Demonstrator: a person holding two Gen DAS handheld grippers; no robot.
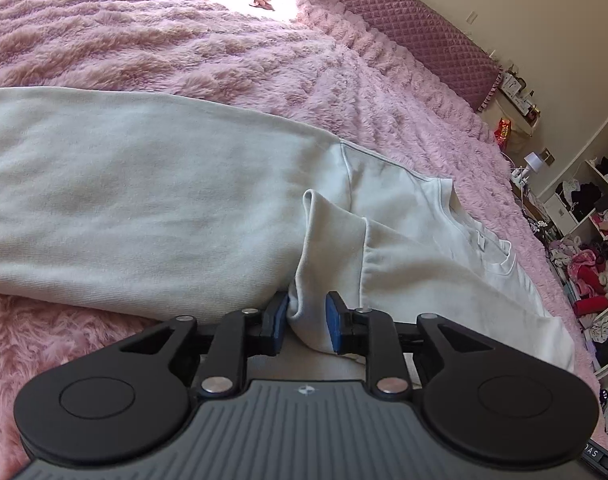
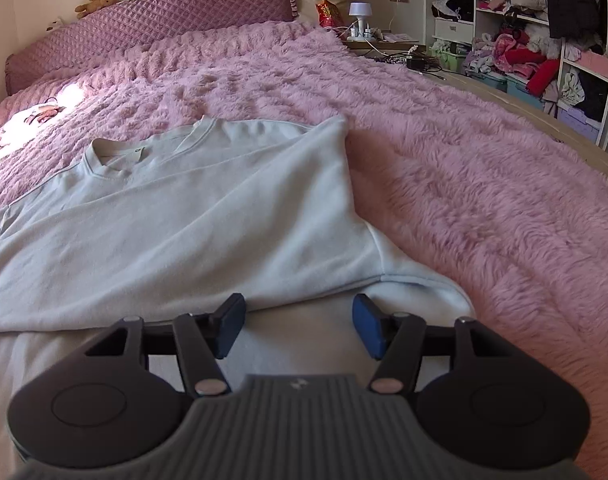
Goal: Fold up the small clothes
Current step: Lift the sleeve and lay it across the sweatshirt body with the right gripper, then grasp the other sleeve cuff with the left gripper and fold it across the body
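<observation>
A pale grey-white sweatshirt (image 1: 143, 200) lies spread on a fluffy pink bed cover (image 1: 183, 52). In the left wrist view my left gripper (image 1: 307, 322) is shut on a bunched fold of the sweatshirt's cuff (image 1: 328, 248), lifted a little off the garment. The collar (image 1: 480, 240) lies to the right. In the right wrist view the sweatshirt (image 2: 183, 216) lies with a sleeve folded across the body and its collar (image 2: 115, 160) far left. My right gripper (image 2: 297, 330) is open and empty, just above the near part of the cloth.
A quilted purple headboard cushion (image 2: 163, 20) runs along the bed's far side. A bedside table with a lamp (image 2: 360, 12) and cables stands at the back. Shelves full of clothes (image 2: 544, 52) stand on the right. Bare pink cover (image 2: 484, 200) lies right of the sweatshirt.
</observation>
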